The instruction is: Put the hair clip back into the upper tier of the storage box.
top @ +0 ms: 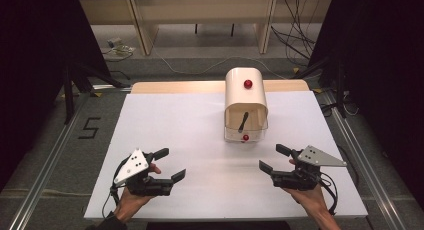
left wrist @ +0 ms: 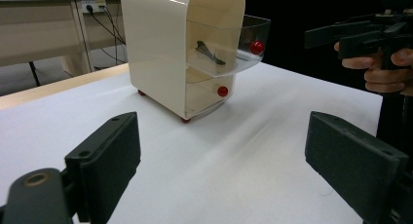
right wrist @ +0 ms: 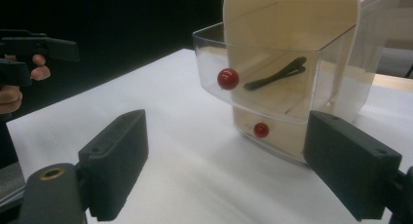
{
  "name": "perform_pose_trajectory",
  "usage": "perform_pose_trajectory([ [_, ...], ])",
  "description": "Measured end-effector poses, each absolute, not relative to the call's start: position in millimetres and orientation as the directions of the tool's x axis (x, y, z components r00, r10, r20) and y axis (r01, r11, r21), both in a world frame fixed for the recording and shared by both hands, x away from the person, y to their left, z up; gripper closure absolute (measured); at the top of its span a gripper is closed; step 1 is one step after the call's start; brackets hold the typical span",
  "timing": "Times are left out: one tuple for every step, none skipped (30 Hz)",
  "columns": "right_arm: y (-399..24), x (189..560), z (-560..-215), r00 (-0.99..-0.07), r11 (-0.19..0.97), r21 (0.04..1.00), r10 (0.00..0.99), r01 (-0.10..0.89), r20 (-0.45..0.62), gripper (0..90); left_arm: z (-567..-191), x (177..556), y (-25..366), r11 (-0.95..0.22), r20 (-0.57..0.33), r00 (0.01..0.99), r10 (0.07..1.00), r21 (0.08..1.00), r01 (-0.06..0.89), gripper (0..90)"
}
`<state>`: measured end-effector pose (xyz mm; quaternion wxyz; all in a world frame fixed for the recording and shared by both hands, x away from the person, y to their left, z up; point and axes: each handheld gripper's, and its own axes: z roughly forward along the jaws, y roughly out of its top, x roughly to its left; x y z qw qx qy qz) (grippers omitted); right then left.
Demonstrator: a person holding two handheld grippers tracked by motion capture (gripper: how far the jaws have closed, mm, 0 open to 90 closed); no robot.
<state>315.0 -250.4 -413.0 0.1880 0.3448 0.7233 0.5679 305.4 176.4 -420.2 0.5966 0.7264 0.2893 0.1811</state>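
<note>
On the left of the high view, the left gripper [top: 170,164] hovers low over the near part of the white desk [top: 170,120], its fingers [left wrist: 104,158] spread wide and grasping nothing. Farther in, about the middle of the desk toward its far edge, stands the cream drawer cabinet [top: 244,92], resting on small red feet. Its upper clear drawer [right wrist: 272,87] is pulled out toward the person, red knob [right wrist: 228,78] at the front, and a black hair clip [right wrist: 277,74] lies inside on the drawer floor, touching no gripper. The lower drawer [right wrist: 272,136], with its own red knob [right wrist: 261,130], sits pushed in. On the right, the right gripper [top: 274,157] also hangs near the desk's front, fingers [right wrist: 117,160] released and empty, well apart from the cabinet. Judging from this, the opening of the upper drawer appears done and the clip is exposed and reachable; what seems left is the reach in, the pinch on the clip, and lifting it clear, or else pushing the drawer shut with the clip stowed. Which of the two is meant cannot be told from the poses alone.
</note>
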Motion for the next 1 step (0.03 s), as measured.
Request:
perform_pose_trajectory([
  [-250.2,314.8,-412.9,-0.692,0.117,0.951,0.712,0.287,0.121,17.4,-420.2,305.4,176.4,-0.120,-0.083,0.767,0.636,0.971,0.205,12.4],
])
